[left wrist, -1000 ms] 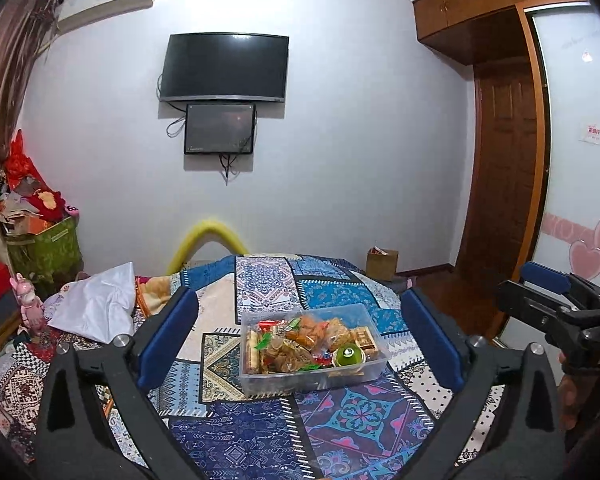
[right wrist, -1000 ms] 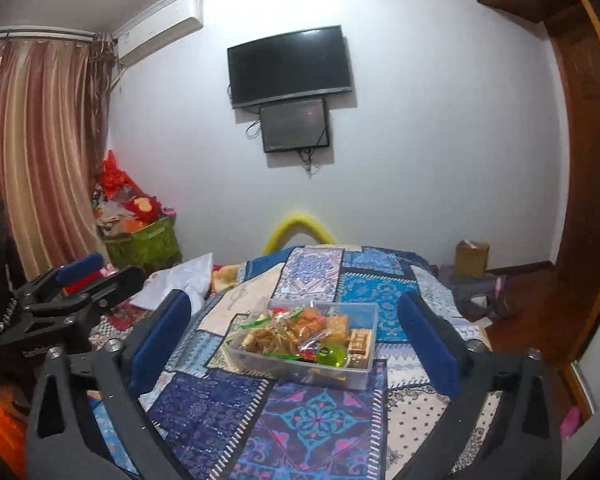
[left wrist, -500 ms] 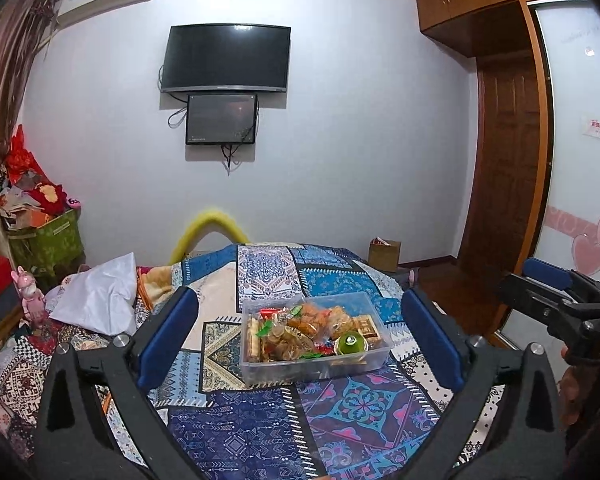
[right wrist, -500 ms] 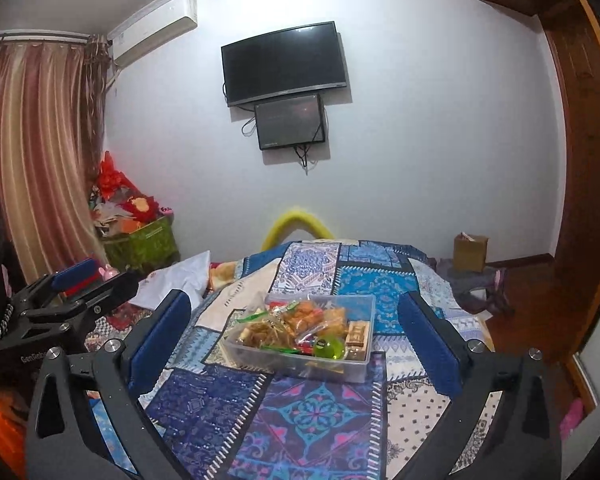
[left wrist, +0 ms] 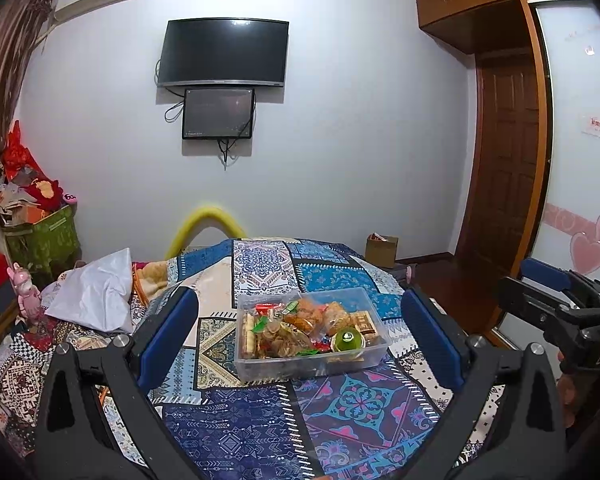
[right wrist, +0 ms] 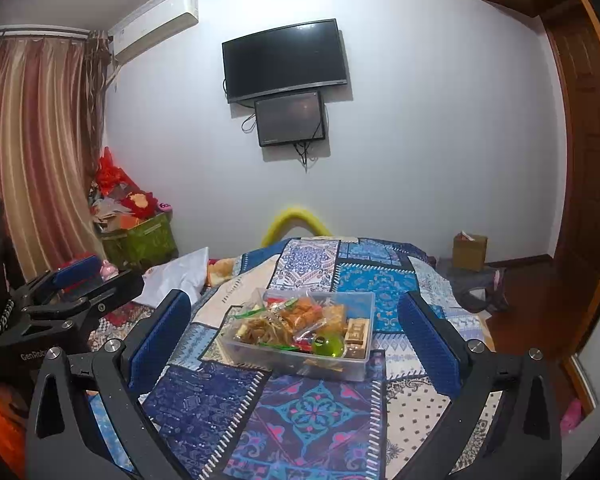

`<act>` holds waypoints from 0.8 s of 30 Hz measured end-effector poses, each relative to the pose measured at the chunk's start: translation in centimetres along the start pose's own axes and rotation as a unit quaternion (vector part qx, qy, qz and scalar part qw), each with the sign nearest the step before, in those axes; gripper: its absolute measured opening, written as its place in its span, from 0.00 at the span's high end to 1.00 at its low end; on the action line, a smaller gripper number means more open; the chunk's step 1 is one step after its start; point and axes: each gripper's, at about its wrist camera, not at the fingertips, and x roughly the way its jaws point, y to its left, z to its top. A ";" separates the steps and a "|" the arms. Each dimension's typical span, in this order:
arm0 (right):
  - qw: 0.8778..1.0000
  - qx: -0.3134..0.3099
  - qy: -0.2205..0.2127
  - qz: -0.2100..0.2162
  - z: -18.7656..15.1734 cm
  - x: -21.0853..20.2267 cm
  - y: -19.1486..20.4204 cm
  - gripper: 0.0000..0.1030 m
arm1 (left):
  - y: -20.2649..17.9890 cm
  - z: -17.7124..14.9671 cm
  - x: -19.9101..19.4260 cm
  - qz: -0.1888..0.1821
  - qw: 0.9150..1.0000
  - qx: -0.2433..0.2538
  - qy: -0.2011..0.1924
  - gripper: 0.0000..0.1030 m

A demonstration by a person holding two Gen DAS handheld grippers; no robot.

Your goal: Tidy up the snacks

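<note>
A clear plastic box (left wrist: 314, 364) (right wrist: 300, 360) of mixed snacks sits on a patchwork bedspread (left wrist: 268, 432) (right wrist: 300, 420). Inside lie orange crisp bags, small wrapped sweets, a brown cracker pack (left wrist: 365, 322) (right wrist: 358, 332) and a green round jelly cup (left wrist: 347, 339) (right wrist: 329, 345). My left gripper (left wrist: 300, 328) is open, hovering short of the box with nothing between its blue pads. My right gripper (right wrist: 296, 328) is also open and empty, likewise held back from the box. Each gripper appears at the edge of the other's view.
A white bag (left wrist: 96, 292) and blankets lie on the bed's left side. A green basket (left wrist: 44, 240) of clutter stands by the curtain. Two screens hang on the far wall, a cardboard box (left wrist: 381, 250) is on the floor, and a wooden door (left wrist: 504, 168) is at right.
Both grippers have drifted slightly, so the box sits a little higher and nearer in each view. Both stay open; nothing was touched.
</note>
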 end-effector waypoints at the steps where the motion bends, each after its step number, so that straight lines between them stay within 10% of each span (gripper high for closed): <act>1: 1.000 0.001 -0.001 0.000 0.0 0.0 0.0 0.00 | 0.0 0.0 0.0 -0.001 1.000 0.001 0.000 0.00; 24: 1.000 0.002 -0.002 -0.001 0.1 0.1 -0.3 0.00 | -0.3 0.0 0.3 -0.009 1.000 0.006 0.007 0.00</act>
